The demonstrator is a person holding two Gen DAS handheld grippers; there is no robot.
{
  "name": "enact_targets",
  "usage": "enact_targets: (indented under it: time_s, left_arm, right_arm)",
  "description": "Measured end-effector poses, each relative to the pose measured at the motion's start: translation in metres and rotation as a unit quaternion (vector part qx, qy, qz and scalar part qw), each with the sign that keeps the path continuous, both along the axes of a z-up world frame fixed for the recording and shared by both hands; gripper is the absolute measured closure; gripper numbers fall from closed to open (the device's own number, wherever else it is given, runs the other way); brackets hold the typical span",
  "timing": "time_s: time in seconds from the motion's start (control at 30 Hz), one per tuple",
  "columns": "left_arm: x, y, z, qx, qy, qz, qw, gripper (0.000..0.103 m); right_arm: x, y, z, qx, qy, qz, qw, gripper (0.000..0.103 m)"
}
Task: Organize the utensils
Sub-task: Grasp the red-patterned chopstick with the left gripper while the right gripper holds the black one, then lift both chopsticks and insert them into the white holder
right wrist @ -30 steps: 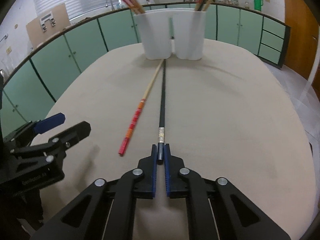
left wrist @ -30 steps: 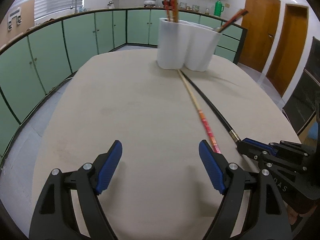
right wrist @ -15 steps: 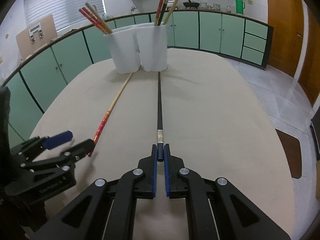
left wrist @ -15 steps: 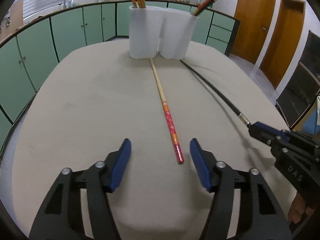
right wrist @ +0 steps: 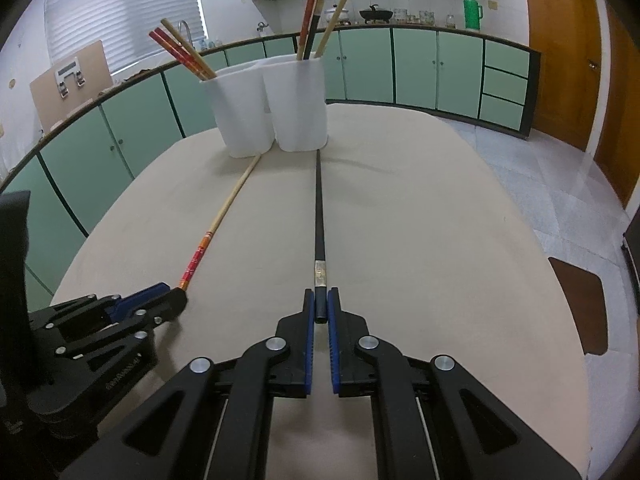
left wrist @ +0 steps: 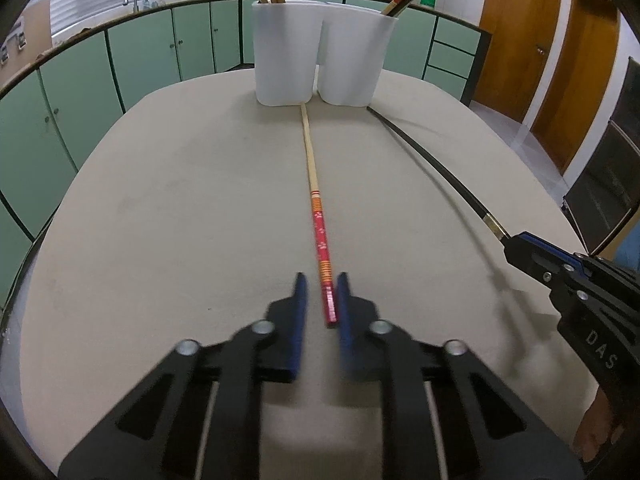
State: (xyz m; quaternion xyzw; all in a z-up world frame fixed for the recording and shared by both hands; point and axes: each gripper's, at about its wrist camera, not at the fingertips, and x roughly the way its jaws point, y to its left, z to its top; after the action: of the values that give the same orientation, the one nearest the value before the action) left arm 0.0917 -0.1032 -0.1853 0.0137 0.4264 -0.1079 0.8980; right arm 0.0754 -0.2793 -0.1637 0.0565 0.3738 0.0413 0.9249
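Observation:
A bamboo chopstick with a red patterned end [left wrist: 320,232] lies on the beige table [left wrist: 180,200], its tip at the white twin-cup holder [left wrist: 284,52]. My left gripper [left wrist: 320,280] is closing on the red end, its blue pads blurred. In the right wrist view the left gripper [right wrist: 176,296] looks shut on that end. A black chopstick [right wrist: 319,208] runs from the holder [right wrist: 296,108] to my right gripper [right wrist: 320,296], which is shut on its near end just behind a metal band. The right gripper [left wrist: 516,246] also shows at the right of the left wrist view.
Both cups of the holder hold several upright chopsticks [right wrist: 184,50]. Green cabinets [left wrist: 72,92] curve round behind the table, and wooden doors [left wrist: 520,32] stand at the right. Tiled floor [right wrist: 560,184] lies beyond the table's right edge.
My left gripper slid over to the red-ended chopstick and its jaws came together around the red end. The right gripper stayed shut on the black chopstick.

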Motion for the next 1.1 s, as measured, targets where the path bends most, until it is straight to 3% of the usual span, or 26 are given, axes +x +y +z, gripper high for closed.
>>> enact_targets:
  time_s: [0.23, 0.5, 1.1]
  left_arm:
    - [-0.002, 0.003, 0.002, -0.006, -0.006, 0.008, 0.9999, 0.098]
    - [-0.02, 0.012, 0.031, -0.017, -0.052, 0.005, 0.9985, 0.098]
    - [-0.031, 0.027, 0.159, -0.045, -0.198, -0.031, 0.9787, 0.098]
  right_arm:
    - [0.001, -0.002, -0.004, 0.005, 0.006, -0.003, 1.0, 0.097]
    - [-0.005, -0.002, 0.01, 0.001, -0.014, 0.006, 1.0, 0.097]
    - [-0.001, -0.013, 0.128, 0.019, -0.118, 0.054, 0.991, 0.097]
